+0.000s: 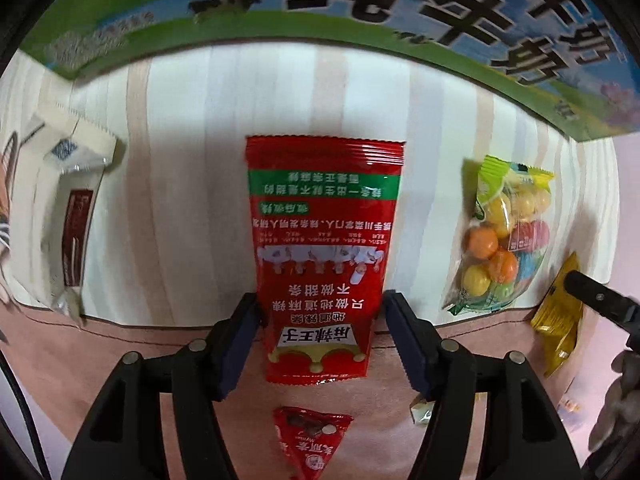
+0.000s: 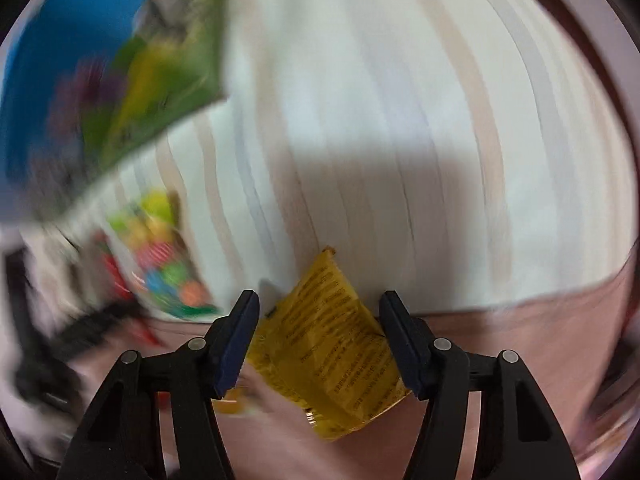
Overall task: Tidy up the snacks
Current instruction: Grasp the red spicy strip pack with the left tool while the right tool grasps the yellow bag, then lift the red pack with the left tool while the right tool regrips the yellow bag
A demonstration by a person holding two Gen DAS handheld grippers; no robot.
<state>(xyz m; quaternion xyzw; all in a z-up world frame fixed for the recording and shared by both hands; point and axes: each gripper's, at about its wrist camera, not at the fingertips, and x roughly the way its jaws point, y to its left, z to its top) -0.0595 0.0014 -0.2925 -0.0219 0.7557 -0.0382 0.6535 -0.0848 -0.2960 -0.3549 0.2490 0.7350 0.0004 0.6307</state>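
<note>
A red spicy-snack packet (image 1: 322, 256) lies flat on the striped mat, its near end between the fingers of my left gripper (image 1: 320, 308); the jaws stand open at its sides. A yellow packet (image 2: 332, 344) lies between the fingers of my right gripper (image 2: 318, 312), whose jaws are open around it; the packet also shows in the left wrist view (image 1: 558, 316). A clear bag of coloured candy balls (image 1: 504, 236) lies right of the red packet and shows blurred in the right wrist view (image 2: 160, 256).
A large green and blue milk carton box (image 1: 360, 8) stands along the far edge of the mat. A white packet (image 1: 68, 216) lies at the left. A small red triangular packet (image 1: 310, 440) lies on the pink cloth (image 1: 100, 352) near me.
</note>
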